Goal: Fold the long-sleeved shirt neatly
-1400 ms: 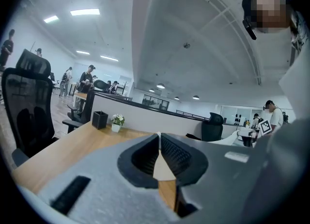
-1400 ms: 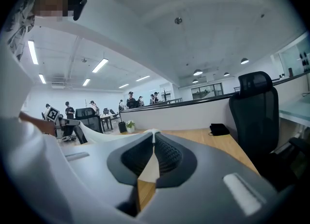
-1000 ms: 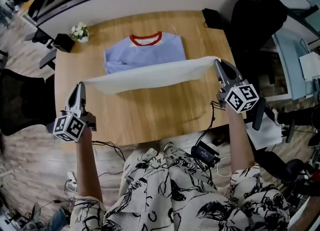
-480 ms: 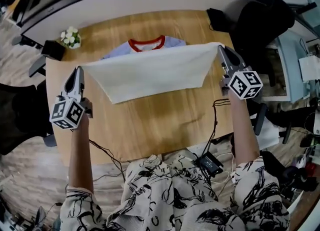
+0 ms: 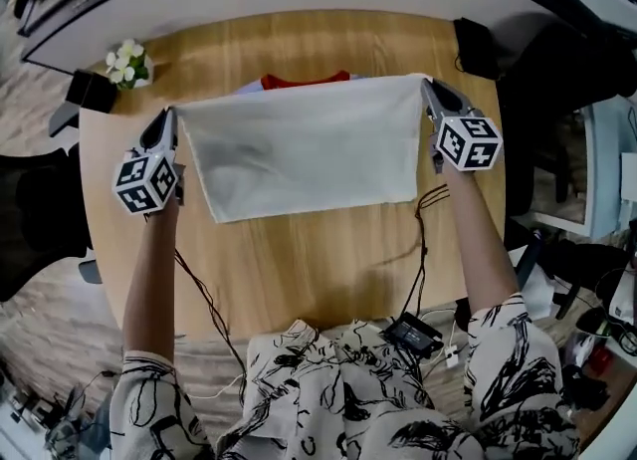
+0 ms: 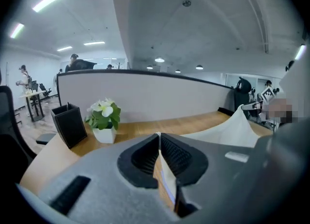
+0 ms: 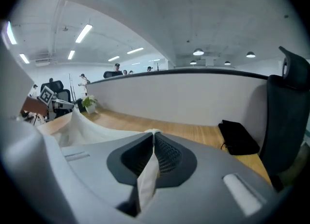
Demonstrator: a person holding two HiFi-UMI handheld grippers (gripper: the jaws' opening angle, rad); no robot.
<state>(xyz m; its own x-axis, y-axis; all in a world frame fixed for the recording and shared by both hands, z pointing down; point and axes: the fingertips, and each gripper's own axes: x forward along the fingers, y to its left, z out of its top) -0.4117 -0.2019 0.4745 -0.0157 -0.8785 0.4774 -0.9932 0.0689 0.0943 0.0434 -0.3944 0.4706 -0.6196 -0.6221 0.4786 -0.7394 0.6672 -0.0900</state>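
A white shirt [image 5: 299,144] hangs stretched between my two grippers over the wooden table [image 5: 299,259]. My left gripper [image 5: 171,115] is shut on its left top corner, and white cloth [image 6: 167,182] shows pinched between its jaws. My right gripper [image 5: 426,85] is shut on the right top corner, with a strip of cloth [image 7: 147,177] between its jaws. Behind the hanging cloth lies a folded blue shirt with a red collar [image 5: 304,80], mostly hidden.
A small potted white flower [image 5: 124,62] and a black box [image 5: 88,91] stand at the table's far left corner. A black pouch [image 5: 476,48] lies at the far right corner. Cables [image 5: 423,239] hang over the near edge. A grey partition [image 6: 145,99] borders the far side.
Both grippers have carried the white shirt away from me toward the far side of the table and lower; it now covers most of the blue shirt.
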